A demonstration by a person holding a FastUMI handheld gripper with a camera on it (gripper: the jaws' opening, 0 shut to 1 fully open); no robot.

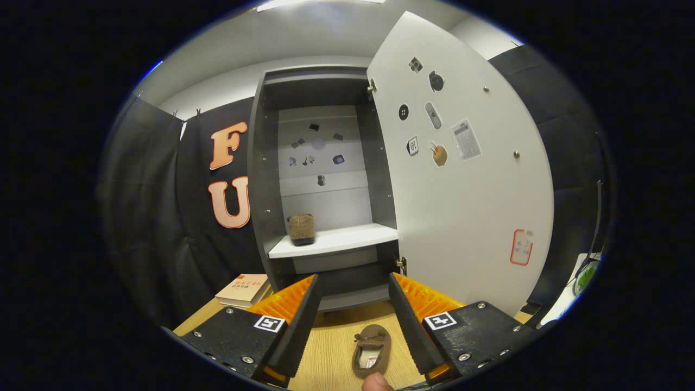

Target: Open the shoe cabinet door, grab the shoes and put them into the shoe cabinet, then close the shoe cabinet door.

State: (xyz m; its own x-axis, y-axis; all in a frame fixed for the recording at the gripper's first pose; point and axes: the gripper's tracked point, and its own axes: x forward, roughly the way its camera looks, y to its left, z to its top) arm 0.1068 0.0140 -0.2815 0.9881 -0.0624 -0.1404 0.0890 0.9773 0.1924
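Two shoes show: one shoe (301,228) stands on the white shelf (336,240) inside the cabinet (266,179), toward the shelf's left end, and a second shoe (372,350) lies on the wooden table (331,347) between the fingers, touching neither. Left of the cabinet, a book (242,289) rests on the table. The gripper (353,296) is released, fingers spread wide and grasping nothing. Right of the opening, the door (461,163) is swung fully open, its inner face dotted with stickers. A fingertip (374,382) shows just below the near shoe.
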